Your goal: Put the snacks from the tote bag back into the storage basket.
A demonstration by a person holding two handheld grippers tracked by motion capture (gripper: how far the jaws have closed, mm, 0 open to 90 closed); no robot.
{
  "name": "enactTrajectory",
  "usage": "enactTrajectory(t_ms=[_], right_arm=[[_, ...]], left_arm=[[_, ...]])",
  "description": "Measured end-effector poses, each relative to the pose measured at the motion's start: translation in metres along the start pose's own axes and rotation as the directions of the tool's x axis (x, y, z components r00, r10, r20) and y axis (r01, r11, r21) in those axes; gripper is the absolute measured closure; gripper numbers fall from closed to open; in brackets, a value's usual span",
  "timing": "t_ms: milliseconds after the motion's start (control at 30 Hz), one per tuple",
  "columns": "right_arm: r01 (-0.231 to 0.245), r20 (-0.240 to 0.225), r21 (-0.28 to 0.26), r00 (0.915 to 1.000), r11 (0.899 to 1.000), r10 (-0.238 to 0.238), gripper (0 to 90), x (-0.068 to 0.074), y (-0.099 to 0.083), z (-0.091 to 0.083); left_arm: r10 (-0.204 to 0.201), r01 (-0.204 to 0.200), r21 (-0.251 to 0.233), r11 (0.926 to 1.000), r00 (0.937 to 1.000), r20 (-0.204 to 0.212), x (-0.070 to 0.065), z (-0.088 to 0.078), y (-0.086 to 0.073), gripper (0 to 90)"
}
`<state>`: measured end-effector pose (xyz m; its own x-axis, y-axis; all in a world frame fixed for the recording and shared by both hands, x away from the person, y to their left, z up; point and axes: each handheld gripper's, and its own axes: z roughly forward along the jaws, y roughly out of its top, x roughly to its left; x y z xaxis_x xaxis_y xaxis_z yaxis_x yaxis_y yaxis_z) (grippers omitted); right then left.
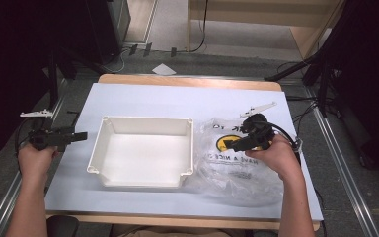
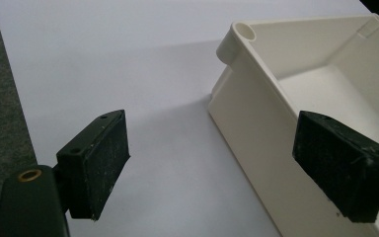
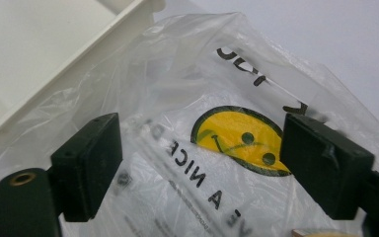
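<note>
An empty white plastic bin [image 1: 143, 150] stands in the middle of the white table top [image 1: 177, 98]. To its right lies a clear plastic bag [image 1: 232, 158] with a yellow smiley face [image 3: 239, 138] and black lettering. My right gripper [image 1: 234, 144] hovers over that bag, jaws open on either side of the smiley, nothing held [image 3: 197, 165]. My left gripper [image 1: 81, 136] is held at the table's left edge, pointing at the bin's left wall [image 2: 256, 133]. Its jaws are wide open and empty [image 2: 227, 168].
Dark carpet [image 2: 5, 98] drops away beyond the table's left edge. Metal rails [image 1: 335, 148] run along both sides of the table. A wooden shelf unit [image 1: 256, 19] and black stands with cables stand behind the table.
</note>
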<state>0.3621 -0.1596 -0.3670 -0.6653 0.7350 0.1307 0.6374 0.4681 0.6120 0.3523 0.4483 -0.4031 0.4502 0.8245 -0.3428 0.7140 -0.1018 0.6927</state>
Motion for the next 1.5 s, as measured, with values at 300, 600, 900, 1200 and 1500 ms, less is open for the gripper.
enactTrajectory(t_ms=[300, 600, 900, 1200, 1500], right_arm=[[0.020, -0.023, -0.006, 0.9995, 1.000, -0.020, 36.2, -0.005, -0.001, -0.016], [0.025, 0.022, 0.025, 0.9994, 0.999, -0.026, 40.1, -0.014, -0.008, -0.030], [0.006, 0.063, 0.027, 0.9980, 1.000, -0.008, 39.6, -0.025, -0.017, -0.046], [-0.034, 0.104, 0.035, 0.9941, 0.999, 0.030, 38.3, -0.041, -0.027, -0.057], [-0.066, 0.148, 0.067, 0.9875, 0.996, 0.056, 36.7, -0.058, -0.037, -0.058]], left_arm=[[0.004, -0.004, 0.005, 1.0000, 1.0000, 0.003, -0.001, 0.001, 0.000, 14.9], [0.007, -0.007, 0.006, 1.0000, 0.9999, 0.011, 0.000, 0.005, 0.004, 15.0], [0.008, -0.008, 0.004, 1.0000, 0.9999, 0.011, 0.000, 0.005, 0.004, 15.0], [0.008, -0.008, 0.008, 0.9999, 0.9999, 0.011, 0.000, 0.006, 0.004, 14.9], [0.013, -0.013, 0.016, 0.9998, 0.9998, 0.014, -0.002, 0.008, 0.005, 15.0]])
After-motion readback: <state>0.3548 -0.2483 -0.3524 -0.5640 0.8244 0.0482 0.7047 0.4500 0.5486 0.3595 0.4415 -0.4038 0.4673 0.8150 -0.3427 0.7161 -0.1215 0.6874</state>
